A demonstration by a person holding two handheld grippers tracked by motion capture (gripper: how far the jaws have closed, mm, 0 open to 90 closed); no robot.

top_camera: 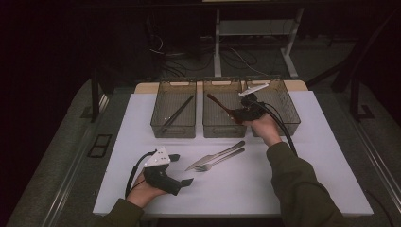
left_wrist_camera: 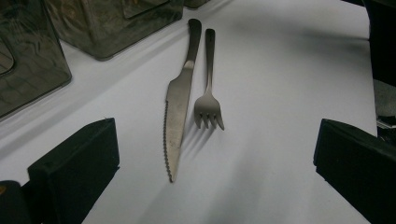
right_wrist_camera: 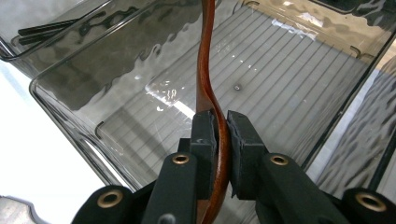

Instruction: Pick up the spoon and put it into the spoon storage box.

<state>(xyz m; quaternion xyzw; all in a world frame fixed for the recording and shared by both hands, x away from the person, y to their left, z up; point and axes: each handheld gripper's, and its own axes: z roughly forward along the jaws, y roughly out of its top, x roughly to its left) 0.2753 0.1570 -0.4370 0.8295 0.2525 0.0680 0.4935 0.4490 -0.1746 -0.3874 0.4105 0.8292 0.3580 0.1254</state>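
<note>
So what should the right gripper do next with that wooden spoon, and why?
Probably lower a bit and let go: the right gripper is clamped on the wooden spoon, which hangs over the middle bin, apparently off its floor.

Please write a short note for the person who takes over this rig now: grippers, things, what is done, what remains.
Right gripper: shut on the brown wooden spoon, held over the middle bin.
Left gripper: open, resting on the table, holding nothing.
Done: black chopsticks lie in the left bin.
Left: release the spoon into the middle bin; knife and fork still lie on the table, probably next.
</note>
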